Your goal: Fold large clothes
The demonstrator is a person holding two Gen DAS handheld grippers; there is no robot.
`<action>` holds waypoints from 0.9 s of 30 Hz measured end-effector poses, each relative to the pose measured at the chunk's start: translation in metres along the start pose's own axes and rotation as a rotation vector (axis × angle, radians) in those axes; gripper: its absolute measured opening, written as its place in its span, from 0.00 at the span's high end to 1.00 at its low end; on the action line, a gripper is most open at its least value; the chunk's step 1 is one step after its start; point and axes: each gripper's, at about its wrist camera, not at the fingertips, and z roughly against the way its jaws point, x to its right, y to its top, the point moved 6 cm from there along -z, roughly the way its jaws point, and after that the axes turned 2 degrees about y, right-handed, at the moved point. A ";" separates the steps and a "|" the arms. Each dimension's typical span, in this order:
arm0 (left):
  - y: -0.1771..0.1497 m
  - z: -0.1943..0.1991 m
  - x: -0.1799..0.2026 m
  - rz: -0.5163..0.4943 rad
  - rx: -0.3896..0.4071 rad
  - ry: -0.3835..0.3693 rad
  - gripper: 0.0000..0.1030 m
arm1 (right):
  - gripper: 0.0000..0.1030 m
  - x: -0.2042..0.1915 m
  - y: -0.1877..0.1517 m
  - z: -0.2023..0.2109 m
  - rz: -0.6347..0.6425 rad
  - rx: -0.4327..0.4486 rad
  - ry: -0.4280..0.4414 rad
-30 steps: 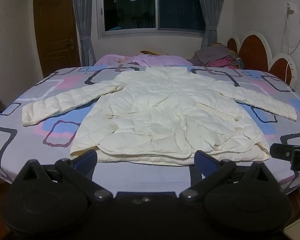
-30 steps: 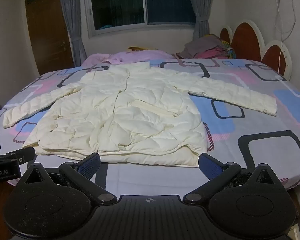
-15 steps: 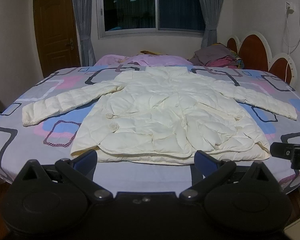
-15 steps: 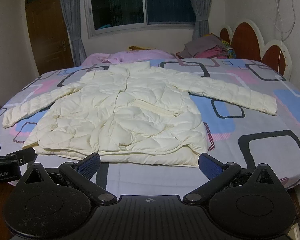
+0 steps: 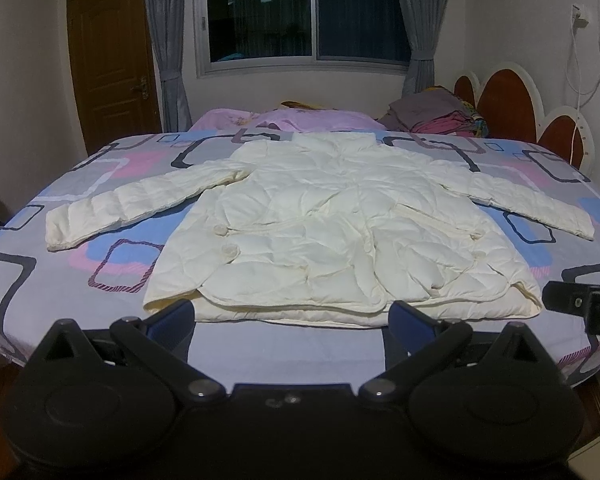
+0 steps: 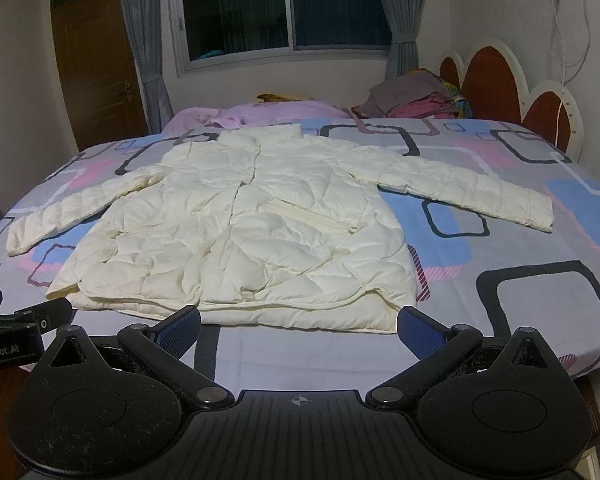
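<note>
With both tools spread and empty, left tool (image 5: 292, 314) and right tool (image 6: 298, 326) short of the jacket (image 5: 332, 224) hem, best to pinch each sleeve cuff and fold inward across the jacket.

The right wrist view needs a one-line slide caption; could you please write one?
Open right hand-held gripper poised at the hem of a cream puffer jacket spread flat, sleeves out, on a patterned bed.
</note>
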 end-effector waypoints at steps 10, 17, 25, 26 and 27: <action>0.000 0.001 0.000 -0.002 0.001 -0.001 0.00 | 0.00 0.000 0.001 0.001 -0.003 0.003 0.000; 0.001 0.000 -0.001 0.001 0.001 -0.002 0.00 | 0.00 0.000 0.001 0.000 -0.001 0.002 0.000; 0.000 0.001 -0.002 0.000 0.003 -0.002 0.00 | 0.00 0.000 0.001 0.002 0.000 0.003 0.001; 0.000 0.001 -0.002 0.000 0.003 -0.003 0.00 | 0.00 0.000 0.001 0.002 0.000 0.004 0.001; 0.000 0.001 -0.002 0.001 0.003 -0.003 0.00 | 0.00 0.000 0.001 0.002 0.001 0.005 0.000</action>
